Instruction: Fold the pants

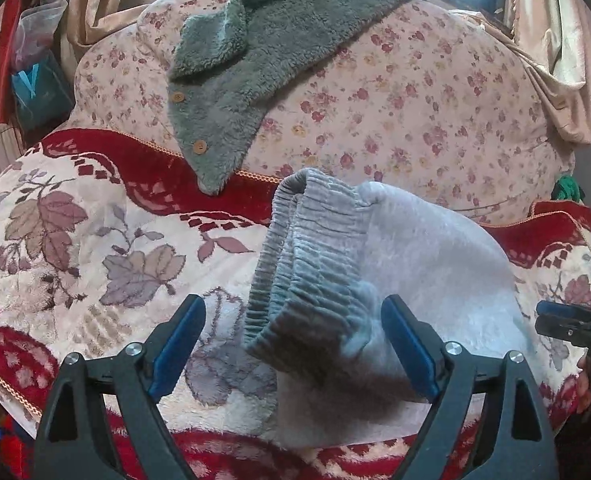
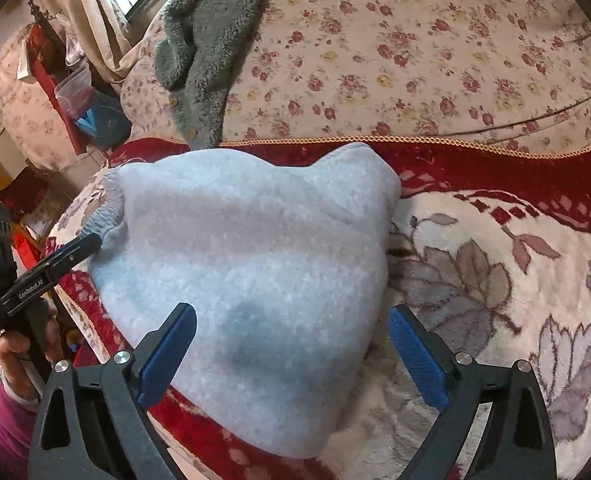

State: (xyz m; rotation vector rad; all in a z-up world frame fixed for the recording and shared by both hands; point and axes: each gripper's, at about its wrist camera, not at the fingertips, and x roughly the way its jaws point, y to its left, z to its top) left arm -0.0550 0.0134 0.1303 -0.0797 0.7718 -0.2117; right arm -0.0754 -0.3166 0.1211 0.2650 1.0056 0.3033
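Note:
The light grey fleece pants (image 1: 427,276) lie folded in a compact bundle on the red and cream leaf-pattern blanket (image 1: 95,248). The ribbed elastic waistband (image 1: 307,256) faces left in the left wrist view. My left gripper (image 1: 293,344) is open, its blue pads on either side of the waistband end, holding nothing. My right gripper (image 2: 291,352) is open over the near edge of the pants (image 2: 255,260), holding nothing. The left gripper also shows in the right wrist view (image 2: 75,250), its tip at the waistband. The right gripper's tip shows at the right edge of the left wrist view (image 1: 567,320).
A grey-green fuzzy cardigan (image 1: 263,60) with wooden buttons lies on the rose-print quilt (image 1: 415,100) behind the pants. Curtains (image 1: 555,40) hang at the back. Plastic containers and a blue bag (image 2: 91,108) stand at the left of the bed.

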